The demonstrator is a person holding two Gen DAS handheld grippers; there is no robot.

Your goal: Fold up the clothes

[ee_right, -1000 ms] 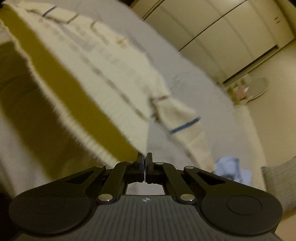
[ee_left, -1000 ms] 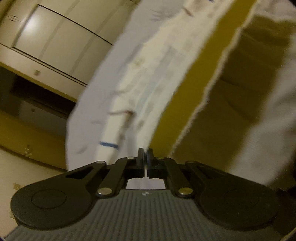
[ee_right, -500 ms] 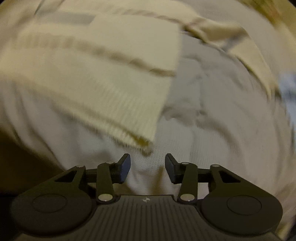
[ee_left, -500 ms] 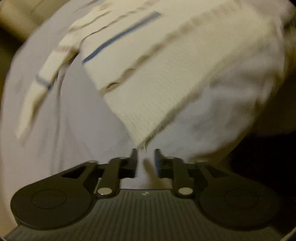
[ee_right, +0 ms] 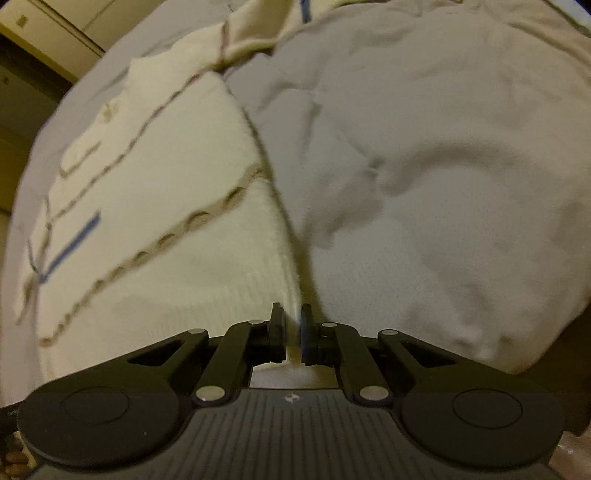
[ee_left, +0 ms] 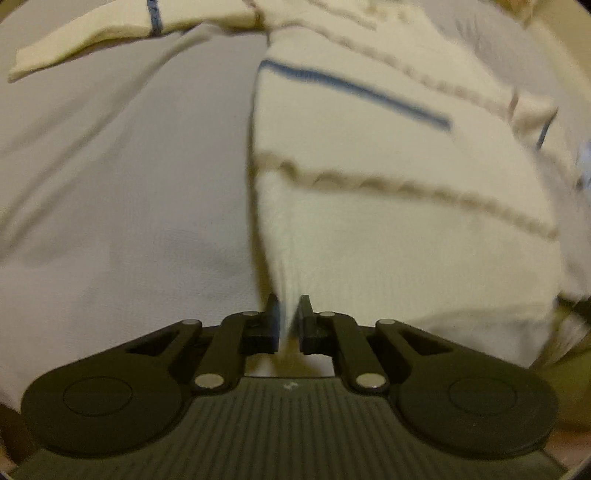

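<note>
— Where was the sweater (ee_left: 388,236) at that point?

— Spread flat on the bed (ee_left: 122,192), on the pale grey sheet. It was a cream knit with wavy tan bands across it and a short blue stripe (ee_left: 354,92) on the body. One sleeve (ee_left: 110,27) stretched away across the sheet, with a blue ring round it near the cuff.

— And the two grippers?

— Both pointed steeply down at the ribbed bottom hem, one at each corner. The left gripper (ee_left: 288,321) had its jaws pulled in tight on the hem at the sweater's side edge; a narrow strip of cream knit showed pinched between the pads. The right gripper (ee_right: 293,332) was the same on the opposite corner, jaws closed on a thin fold of the hem, right where the sweater's edge met the sheet.

— Did the sweater lie smooth?

— The body looked fairly flat. From the right side I saw the tan bands (ee_right: 147,251) running slantwise across it and the second sleeve (ee_right: 258,33) folded over up near the shoulder. The pictures were a bit blurred, so I could not tell the finer creases.

— What about the bedding around it?

— The sheet beside the right gripper was rumpled (ee_right: 424,177), with soft ridges and hollows. Beside the left gripper it lay smoother, with long shallow creases. Beyond the bed's far edge there were pale cabinet doors (ee_right: 55,22).
</note>
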